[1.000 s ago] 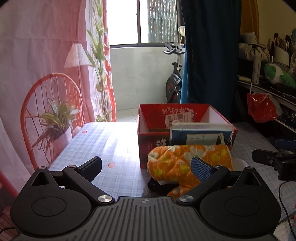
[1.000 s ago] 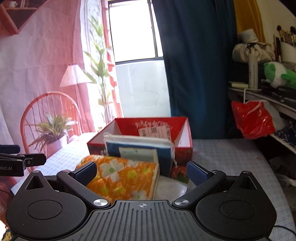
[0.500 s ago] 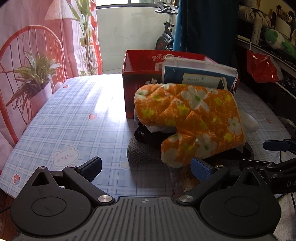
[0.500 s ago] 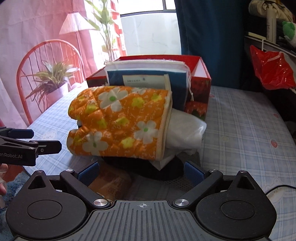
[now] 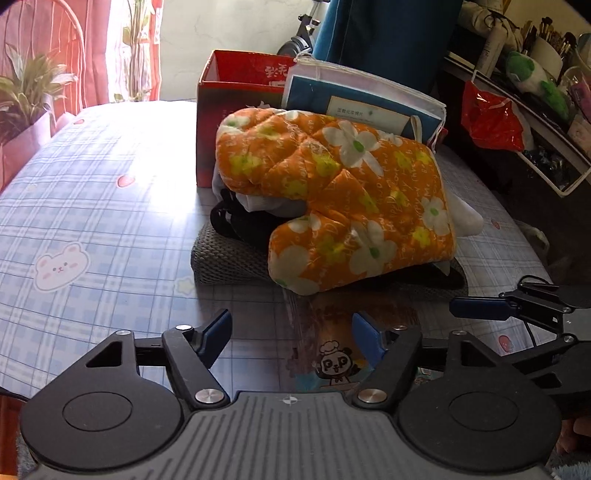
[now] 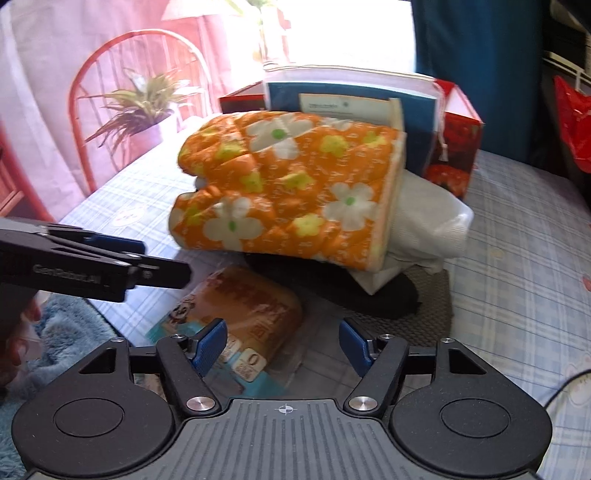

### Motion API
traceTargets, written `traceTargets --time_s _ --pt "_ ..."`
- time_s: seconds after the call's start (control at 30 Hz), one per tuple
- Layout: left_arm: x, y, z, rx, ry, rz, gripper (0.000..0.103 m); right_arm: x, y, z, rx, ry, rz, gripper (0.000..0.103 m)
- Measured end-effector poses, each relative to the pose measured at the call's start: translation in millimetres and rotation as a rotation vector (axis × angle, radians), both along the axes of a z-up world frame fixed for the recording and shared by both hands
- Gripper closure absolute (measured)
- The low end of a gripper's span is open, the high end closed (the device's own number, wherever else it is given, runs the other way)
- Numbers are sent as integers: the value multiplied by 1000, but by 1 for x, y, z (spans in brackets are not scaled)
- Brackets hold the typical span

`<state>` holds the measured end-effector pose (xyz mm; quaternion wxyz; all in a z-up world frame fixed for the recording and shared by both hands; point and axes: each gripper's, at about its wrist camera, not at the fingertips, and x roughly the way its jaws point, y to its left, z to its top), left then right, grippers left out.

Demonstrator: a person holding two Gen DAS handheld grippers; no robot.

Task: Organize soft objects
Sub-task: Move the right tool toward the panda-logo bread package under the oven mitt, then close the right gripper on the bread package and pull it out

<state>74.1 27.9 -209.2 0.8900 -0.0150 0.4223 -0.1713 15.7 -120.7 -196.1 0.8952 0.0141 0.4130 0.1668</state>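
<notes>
Sunlit window (image 5: 173, 22), pink curtain (image 6: 74, 55), red wire chair (image 6: 140, 74), blue drape (image 5: 388, 29).

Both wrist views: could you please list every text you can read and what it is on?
"GenRobot.AI": side of the left gripper, slightly blurred.
Red box: Chinese characters, partly hidden.
Blue packet's label: too small.
Bread packet: print blurred.
Oven mitt: script too small.

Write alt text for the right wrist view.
An orange flowered oven mitt tops a pile of white cloth and dark items on a grey mat, before a red box. The right gripper is open over a clear-wrapped bread packet; the left gripper reaches in from the left.
</notes>
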Motion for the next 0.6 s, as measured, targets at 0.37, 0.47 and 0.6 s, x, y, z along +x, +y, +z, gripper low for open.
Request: traceTargets --time_s 0.37,0.47,0.6 --pt "4 -9 -14 -51 69 -60 53 -2 9 -7 4 36 75 50" --pt "6 -10 -18 -68 89 -72 53 -2 13 -8 -8 41 92 50" --pt "9 -5 -25 -115 122 -66 53 0 15 -14 -28 56 101 50"
